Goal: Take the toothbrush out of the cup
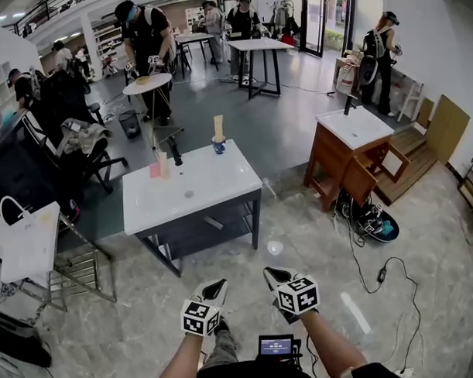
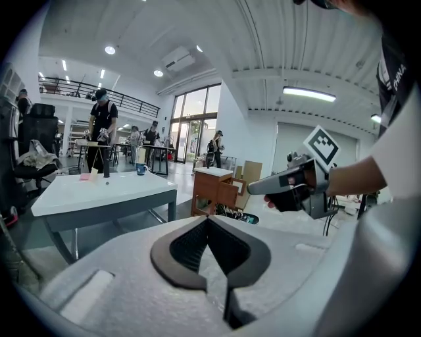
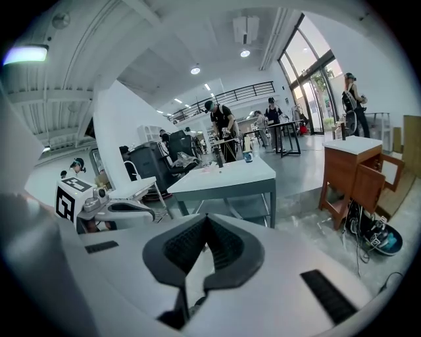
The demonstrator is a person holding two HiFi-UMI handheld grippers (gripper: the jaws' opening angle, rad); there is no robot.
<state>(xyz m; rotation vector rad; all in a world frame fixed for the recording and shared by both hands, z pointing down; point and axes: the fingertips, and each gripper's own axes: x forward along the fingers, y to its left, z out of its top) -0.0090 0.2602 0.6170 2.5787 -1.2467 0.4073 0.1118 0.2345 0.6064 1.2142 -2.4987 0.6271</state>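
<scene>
On the white table's (image 1: 192, 200) far edge, the toothbrush (image 1: 218, 126) stands upright in the blue cup (image 1: 219, 147); left gripper (image 1: 214, 289) and right gripper (image 1: 274, 277) both closed, empty.

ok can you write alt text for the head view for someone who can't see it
From above, the person's left hand-held gripper and right hand-held gripper are low in frame over a tiled floor, short of a white table. A blue cup at its far edge holds an upright toothbrush; other people work at tables behind.

Cup (image 1: 219, 146) at far edge of table (image 1: 192, 190)
</scene>
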